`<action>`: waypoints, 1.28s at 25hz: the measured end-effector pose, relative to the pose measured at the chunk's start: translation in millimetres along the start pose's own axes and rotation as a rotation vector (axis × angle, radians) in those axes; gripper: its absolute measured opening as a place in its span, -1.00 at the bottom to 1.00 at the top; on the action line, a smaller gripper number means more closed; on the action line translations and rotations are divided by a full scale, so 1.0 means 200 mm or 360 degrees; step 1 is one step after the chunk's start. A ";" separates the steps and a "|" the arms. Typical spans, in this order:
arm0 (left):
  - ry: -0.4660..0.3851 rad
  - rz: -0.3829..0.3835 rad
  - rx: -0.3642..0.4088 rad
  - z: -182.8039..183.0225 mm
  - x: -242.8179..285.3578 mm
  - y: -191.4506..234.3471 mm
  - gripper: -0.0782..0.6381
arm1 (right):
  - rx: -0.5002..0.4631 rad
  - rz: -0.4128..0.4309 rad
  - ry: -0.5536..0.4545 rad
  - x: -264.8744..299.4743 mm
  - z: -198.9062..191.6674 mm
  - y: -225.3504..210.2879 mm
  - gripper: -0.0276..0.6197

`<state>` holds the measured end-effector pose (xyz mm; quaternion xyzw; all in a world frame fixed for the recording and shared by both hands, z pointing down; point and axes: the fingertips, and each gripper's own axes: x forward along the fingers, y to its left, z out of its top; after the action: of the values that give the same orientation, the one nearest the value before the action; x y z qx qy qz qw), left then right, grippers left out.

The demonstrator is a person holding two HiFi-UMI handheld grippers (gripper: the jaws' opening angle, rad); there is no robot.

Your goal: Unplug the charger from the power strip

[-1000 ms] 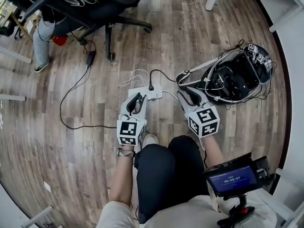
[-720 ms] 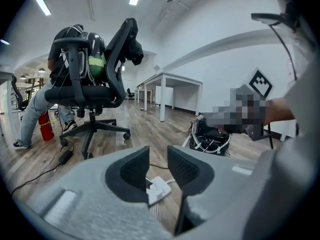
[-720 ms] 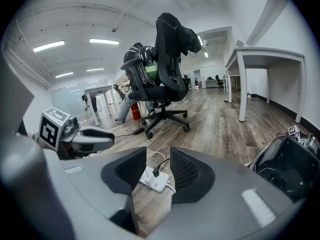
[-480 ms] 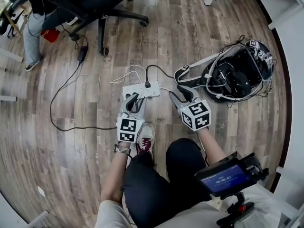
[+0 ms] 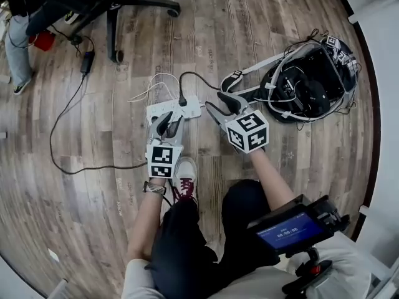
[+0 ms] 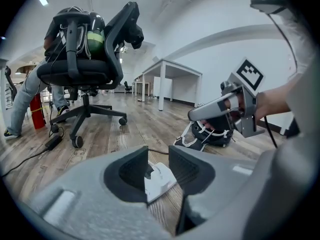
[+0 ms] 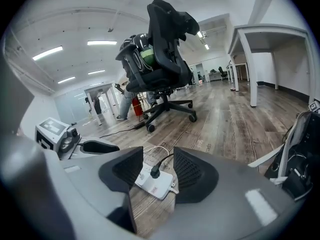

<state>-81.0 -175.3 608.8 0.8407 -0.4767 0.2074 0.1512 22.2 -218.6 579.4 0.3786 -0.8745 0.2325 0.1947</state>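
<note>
Wood floor [image 5: 93, 210] carries the power strip [image 5: 169, 110] at upper centre, charger [image 5: 181, 98] plugged in. We lower left gripper [image 5: 167, 123] and right gripper [image 5: 219, 104] toward it, empty jaws just opening, right's wider for grasping.

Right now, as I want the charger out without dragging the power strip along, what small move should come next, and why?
Probably bring the right hand-held gripper down around the black plug, then close. Its jaws have just been opening and frame the plug without touching it, and the plug sits in the power strip. The left hand-held gripper, its jaws also just opening, hovers empty over the strip's end.
</note>
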 end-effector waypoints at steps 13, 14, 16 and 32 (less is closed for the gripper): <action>-0.0027 -0.0035 -0.0109 -0.21 0.22 0.01 -0.36 | -0.0015 0.0031 0.0193 0.26 -0.26 -0.19 -0.31; -0.0015 -0.0037 -0.0104 -0.23 0.23 0.00 -0.36 | -0.0010 0.0034 0.0200 0.28 -0.28 -0.19 -0.30; 0.0021 -0.0036 -0.0085 -0.27 0.22 -0.01 -0.35 | -0.0002 0.0057 0.0224 0.31 -0.34 -0.17 -0.29; 0.0159 -0.0042 -0.0051 -0.38 0.33 -0.02 -0.31 | 0.0202 0.0059 0.0426 0.43 -0.68 -0.16 -0.26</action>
<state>-62.1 -187.5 707.8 0.8330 -0.4607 0.2395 0.1910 14.2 -210.9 743.6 0.3396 -0.8311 0.3392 0.2809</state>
